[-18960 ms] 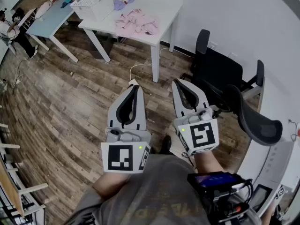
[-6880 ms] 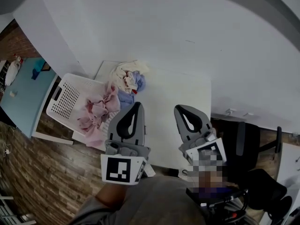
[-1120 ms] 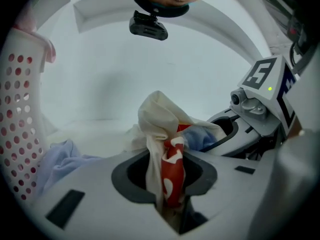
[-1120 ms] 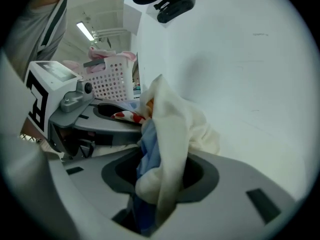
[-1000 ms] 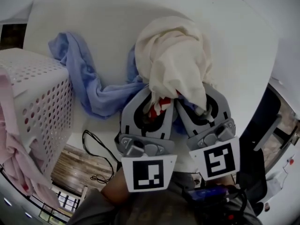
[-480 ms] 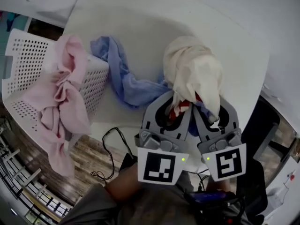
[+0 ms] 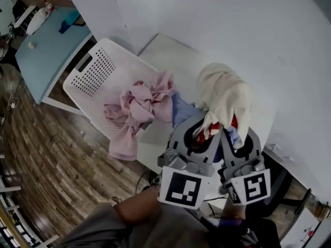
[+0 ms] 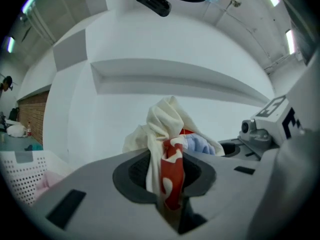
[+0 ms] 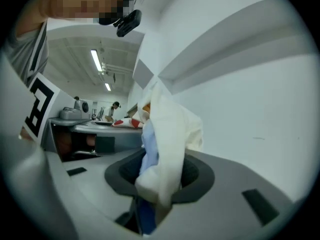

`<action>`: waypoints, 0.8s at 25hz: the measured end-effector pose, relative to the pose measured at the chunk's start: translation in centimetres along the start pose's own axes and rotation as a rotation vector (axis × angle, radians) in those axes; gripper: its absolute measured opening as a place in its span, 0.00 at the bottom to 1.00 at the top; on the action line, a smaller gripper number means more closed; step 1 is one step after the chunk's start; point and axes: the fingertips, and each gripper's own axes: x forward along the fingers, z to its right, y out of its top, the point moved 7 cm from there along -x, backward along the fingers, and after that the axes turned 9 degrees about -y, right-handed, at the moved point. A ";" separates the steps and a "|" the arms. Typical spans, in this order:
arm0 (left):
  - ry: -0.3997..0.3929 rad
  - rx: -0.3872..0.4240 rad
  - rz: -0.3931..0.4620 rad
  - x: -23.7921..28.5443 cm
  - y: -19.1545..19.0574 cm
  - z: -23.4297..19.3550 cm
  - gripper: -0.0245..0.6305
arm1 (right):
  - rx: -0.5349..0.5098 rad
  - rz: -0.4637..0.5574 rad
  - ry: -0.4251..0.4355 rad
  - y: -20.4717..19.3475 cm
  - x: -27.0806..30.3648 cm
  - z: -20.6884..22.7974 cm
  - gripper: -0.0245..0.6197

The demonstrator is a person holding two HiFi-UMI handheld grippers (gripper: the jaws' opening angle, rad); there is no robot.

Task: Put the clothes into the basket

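A cream garment (image 7: 225,94) with a red-and-white patterned part and some blue cloth is bunched up and held above the white table (image 7: 168,50). My left gripper (image 7: 203,129) is shut on the cream and red cloth (image 8: 167,164). Close beside it, my right gripper (image 7: 234,133) is shut on the cream and blue cloth (image 9: 160,159). A blue garment (image 7: 182,110) trails from the bundle toward the white perforated basket (image 7: 95,68) at the left. Pink clothes (image 7: 139,107) hang over the basket's near rim.
The basket stands at the table's left end, past which lies wooden floor (image 7: 46,159). A light blue table (image 7: 49,40) stands at the upper left. A white wall (image 7: 232,30) runs along the table's far side.
Both grippers have risen together with the cream bundle. The table and basket now look smaller and farther below, and the blue garment trails up off the table.
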 end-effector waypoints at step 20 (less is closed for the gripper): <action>0.409 0.087 0.180 -15.1 12.6 -13.4 0.17 | -0.238 0.209 0.366 17.3 10.0 -16.1 0.25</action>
